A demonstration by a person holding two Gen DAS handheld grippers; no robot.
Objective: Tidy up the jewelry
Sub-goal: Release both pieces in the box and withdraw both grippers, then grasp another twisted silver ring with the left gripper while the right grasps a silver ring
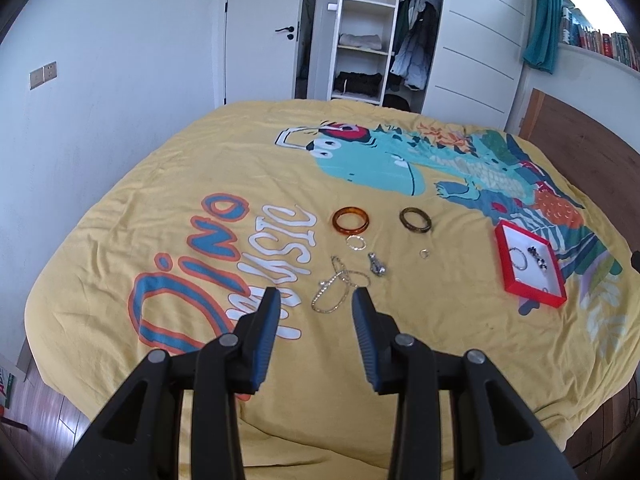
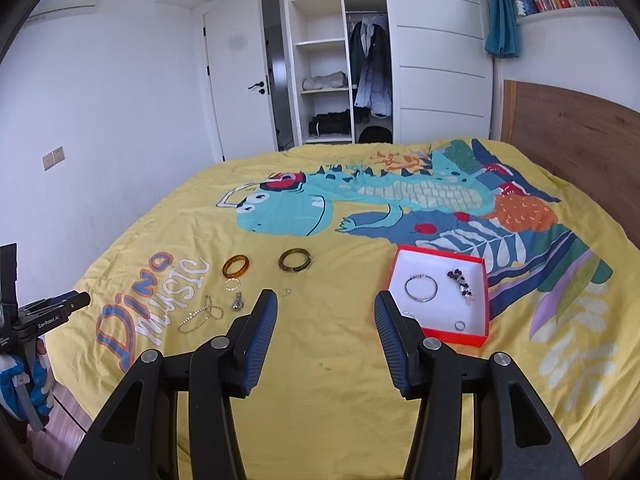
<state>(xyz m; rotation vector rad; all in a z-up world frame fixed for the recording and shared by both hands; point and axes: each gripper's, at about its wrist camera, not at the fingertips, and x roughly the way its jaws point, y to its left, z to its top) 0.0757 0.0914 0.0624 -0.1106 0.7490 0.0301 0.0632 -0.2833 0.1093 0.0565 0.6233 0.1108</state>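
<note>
Jewelry lies loose on a yellow bedspread [image 1: 400, 360] printed with a dinosaur, spread in a cluster left of a red box [image 1: 530, 266]. From the left in the left wrist view: a chain bracelet [image 1: 330, 294] nearest the camera, lying just beyond the tips of the left gripper [image 1: 316, 296]; an amber bangle [image 1: 351, 220] farther back, with a small beaded ring [image 1: 356, 243] just in front of it, nearly touching; a silver pendant [image 1: 377, 266] to the right of the chain; a dark bangle [image 1: 416, 219] level with the amber one and apart from it; a small plain ring [image 1: 425, 254] in front of the dark bangle. Red box sits well to the right, white inside, holding a thin silver bracelet [image 2: 421, 287], a dark beaded piece [image 2: 462, 282], and a small ring [image 2: 460, 325] near its front wall. Left gripper: jaws parted, nothing between the pads, not touching the chain. Right gripper [image 2: 326, 304]: jaws parted, empty, hovering above bare bedspread with its right finger in front of the box's near-left corner. In the right wrist view the left gripper shows at the far left edge, held by a hand in a blue and white glove [image 2: 24, 380]. An open wardrobe [image 1: 372, 32] stands beyond the bed.
</note>
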